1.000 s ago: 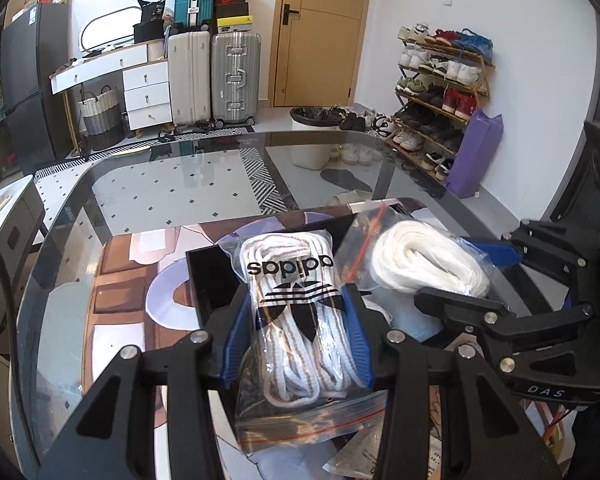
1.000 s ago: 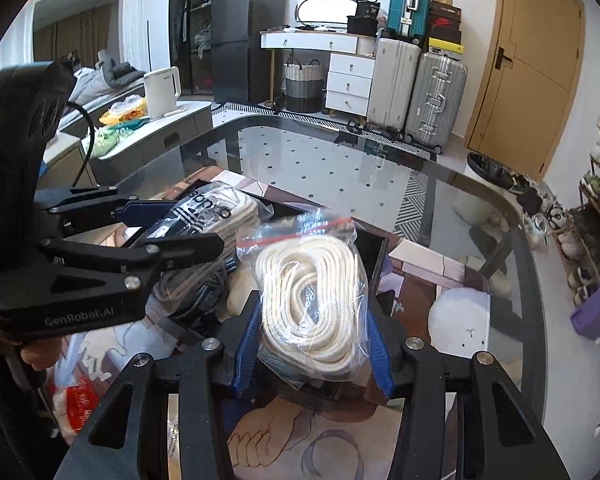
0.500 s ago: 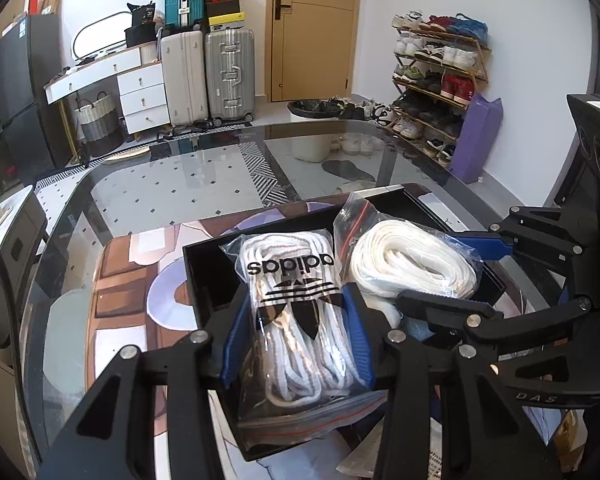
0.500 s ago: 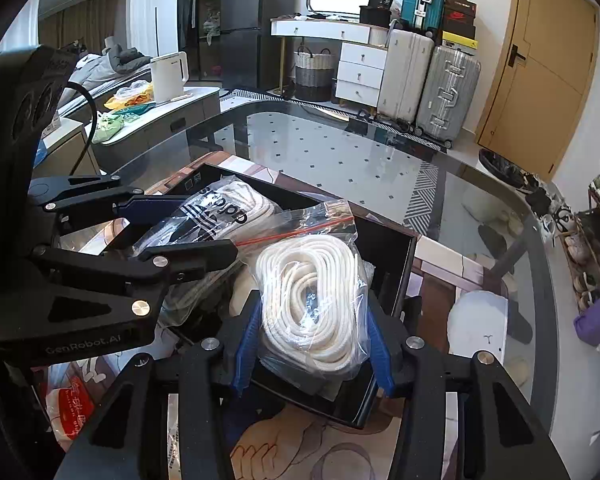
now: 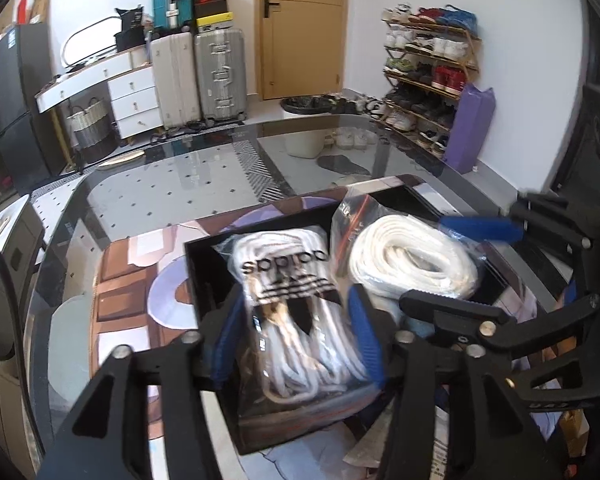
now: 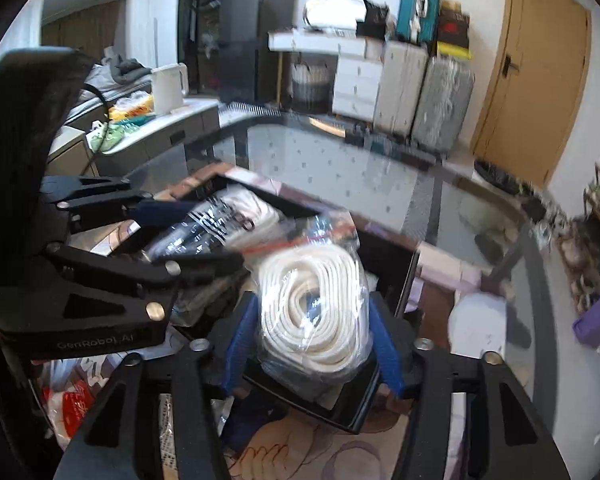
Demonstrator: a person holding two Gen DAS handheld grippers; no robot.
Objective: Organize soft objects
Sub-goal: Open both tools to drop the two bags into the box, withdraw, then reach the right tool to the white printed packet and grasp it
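Both tools' jaws are opening: left tool [image 5: 296, 340] around the laces bag [image 5: 296, 320], right tool [image 6: 312, 344] around the rope bag [image 6: 316, 304]; withdraw only once each bag settles in the black tray [image 5: 204, 276].

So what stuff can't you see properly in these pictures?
- Bottom of the black box: both views, covered by the two bags.
- Writing on the logo bag: smeared by blur in both views.
- Near end of the rope bag: left view, hidden behind the right gripper, whose jaws are opening.
- Whether the left gripper, also opening, touches the logo bag: blurred.
- Clutter in front of the box: cut off by gripper bodies.
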